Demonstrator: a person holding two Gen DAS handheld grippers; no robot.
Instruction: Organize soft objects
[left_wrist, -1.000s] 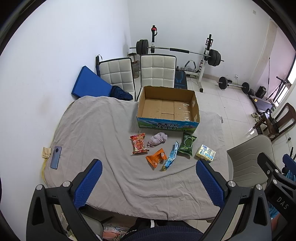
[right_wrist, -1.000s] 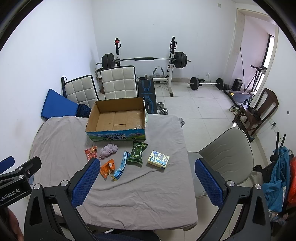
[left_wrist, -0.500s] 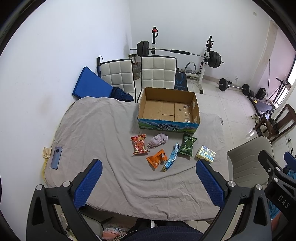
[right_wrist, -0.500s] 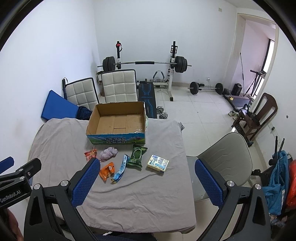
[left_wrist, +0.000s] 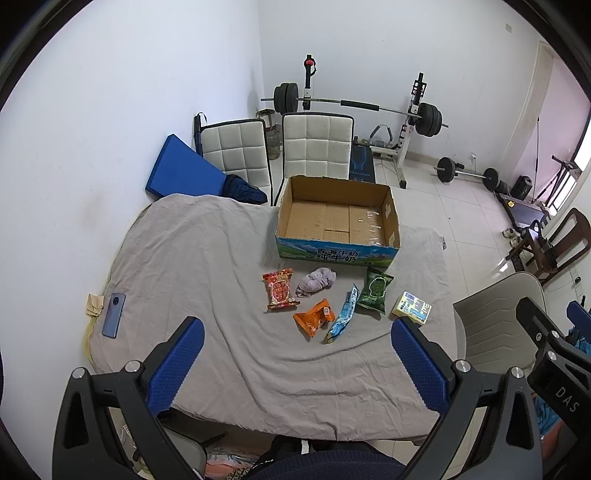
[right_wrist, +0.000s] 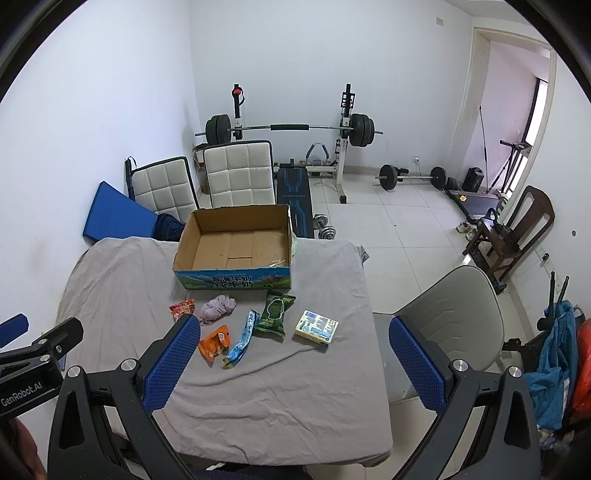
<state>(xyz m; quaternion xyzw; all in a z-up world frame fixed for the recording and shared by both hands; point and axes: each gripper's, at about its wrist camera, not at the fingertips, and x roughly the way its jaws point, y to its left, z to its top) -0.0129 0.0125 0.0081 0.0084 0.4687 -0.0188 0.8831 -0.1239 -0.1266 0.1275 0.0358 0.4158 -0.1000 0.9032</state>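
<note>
We observed the left gripper (left_wrist: 295, 363) and right gripper (right_wrist: 293, 360) with fingers spread wide, holding nothing, above the worktop (left_wrist: 192, 258), where the lilac cloth (left_wrist: 317, 280) lay just before the empty carton (left_wrist: 336, 254), among snack packets.

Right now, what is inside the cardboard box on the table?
The cardboard box holds nothing visible: only its bare flaps and some clear tape on the floor. The near wall hides a thin strip of the floor behind it. All snacks lie outside it on the cloth.
</note>
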